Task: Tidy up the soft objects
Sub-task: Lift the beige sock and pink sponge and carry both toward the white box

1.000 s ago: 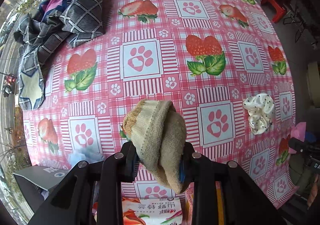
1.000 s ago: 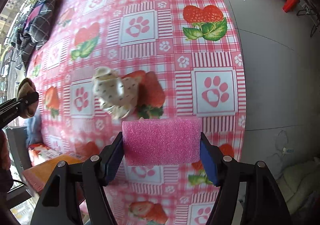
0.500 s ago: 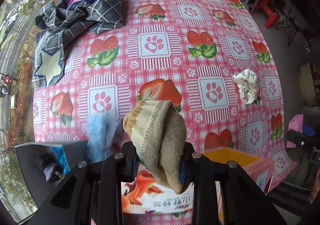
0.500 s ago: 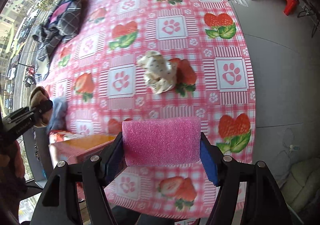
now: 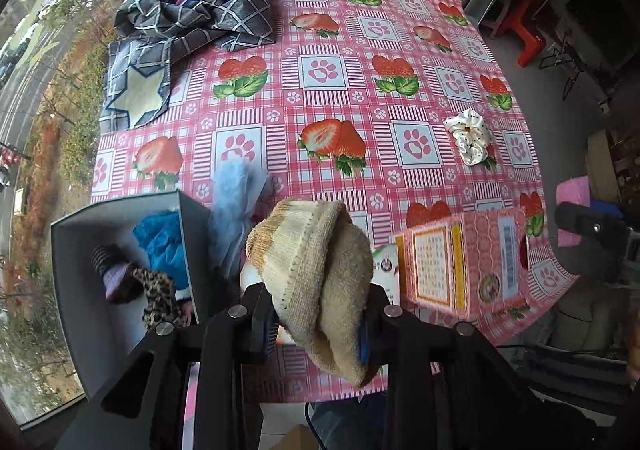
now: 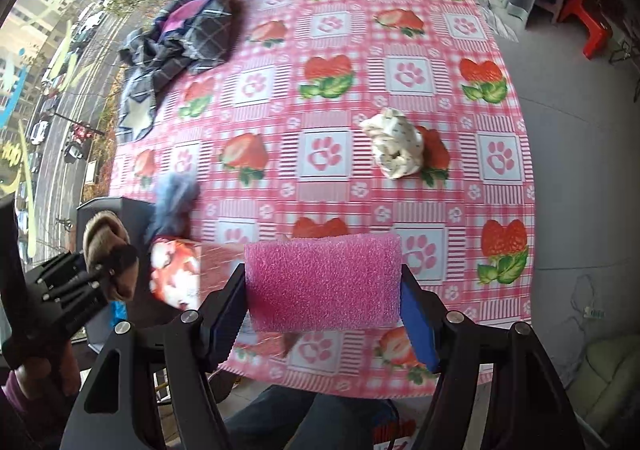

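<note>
The left gripper (image 5: 318, 324) has its jaws drawn close, pinching a rolled beige knitted sock (image 5: 316, 274) that stands up between them. Just left of those jaws sits an open grey box (image 5: 70, 282) holding blue, purple and leopard-print soft items; a fluffy pale blue piece (image 5: 236, 206) lies just beyond its rim. Right of the jaws stands a pink printed carton (image 5: 460, 258).

The right gripper (image 6: 324, 286) has its jaws about halfway apart, clamped on a pink foam block (image 6: 324, 282). Farther ahead, a white dotted scrunchie (image 6: 396, 148) lies on the pink strawberry-and-paw tablecloth (image 6: 328, 98). Farthest off is a crumpled dark plaid cloth (image 5: 192, 22).
</note>
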